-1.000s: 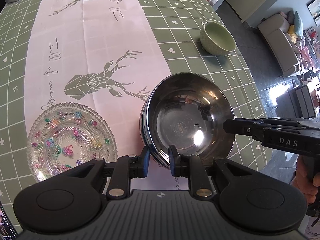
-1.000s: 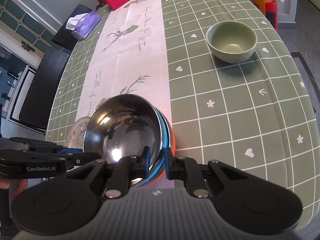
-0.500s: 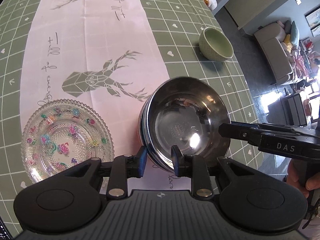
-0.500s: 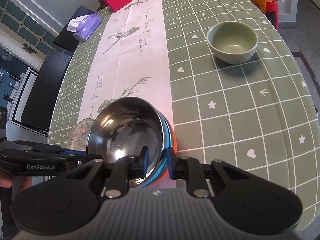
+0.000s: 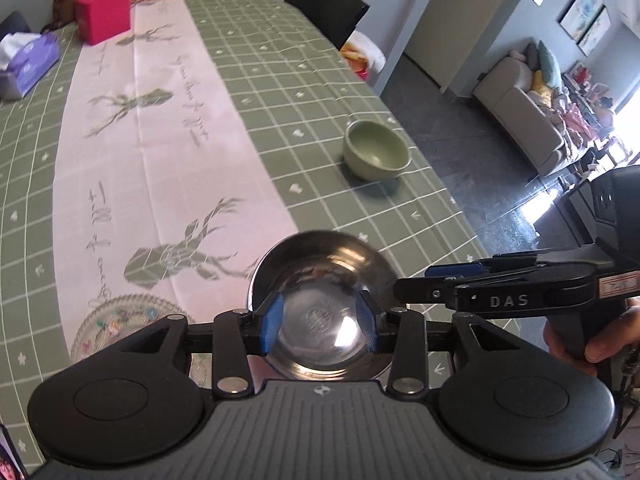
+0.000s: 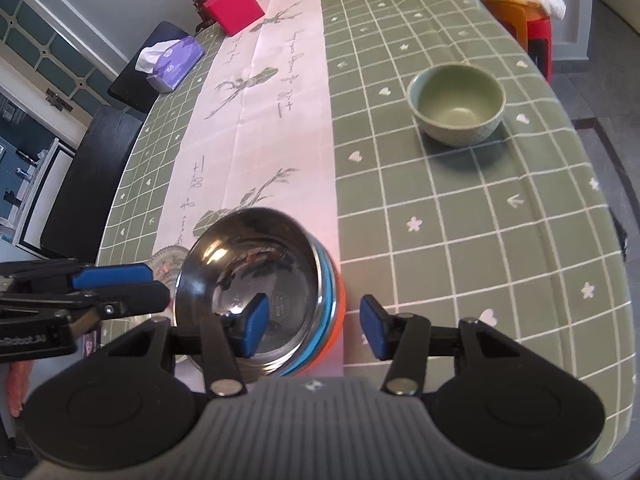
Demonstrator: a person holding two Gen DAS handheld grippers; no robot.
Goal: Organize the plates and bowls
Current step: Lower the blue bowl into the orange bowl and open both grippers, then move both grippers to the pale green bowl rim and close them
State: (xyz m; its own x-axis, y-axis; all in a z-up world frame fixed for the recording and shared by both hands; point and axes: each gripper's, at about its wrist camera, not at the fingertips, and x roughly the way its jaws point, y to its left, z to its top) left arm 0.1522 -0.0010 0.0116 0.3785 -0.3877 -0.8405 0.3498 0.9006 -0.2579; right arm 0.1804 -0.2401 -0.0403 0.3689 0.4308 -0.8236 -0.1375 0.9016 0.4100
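A steel bowl [image 5: 324,280] [image 6: 256,264] sits on top of a stack with blue and orange rims [image 6: 334,312] near the table's front edge. My left gripper [image 5: 320,322] is open, its blue pads above the bowl's near side, holding nothing. My right gripper [image 6: 314,328] is open, straddling the stack's right rim without gripping it. A green ceramic bowl [image 5: 376,154] [image 6: 458,104] stands alone further back on the right. A clear patterned glass plate [image 5: 120,324] [image 6: 168,258] lies left of the stack.
A green checked tablecloth with a pink runner [image 5: 160,152] covers the table. A red box [image 5: 103,16] and a purple tissue pack [image 5: 30,62] stand at the far end. The table's right edge [image 6: 580,208] drops to the floor. A black chair [image 5: 326,4] stands beyond.
Both grippers have opened and let go of the steel bowl's rim. Both have pulled back and tilted up, so more of the far table shows.
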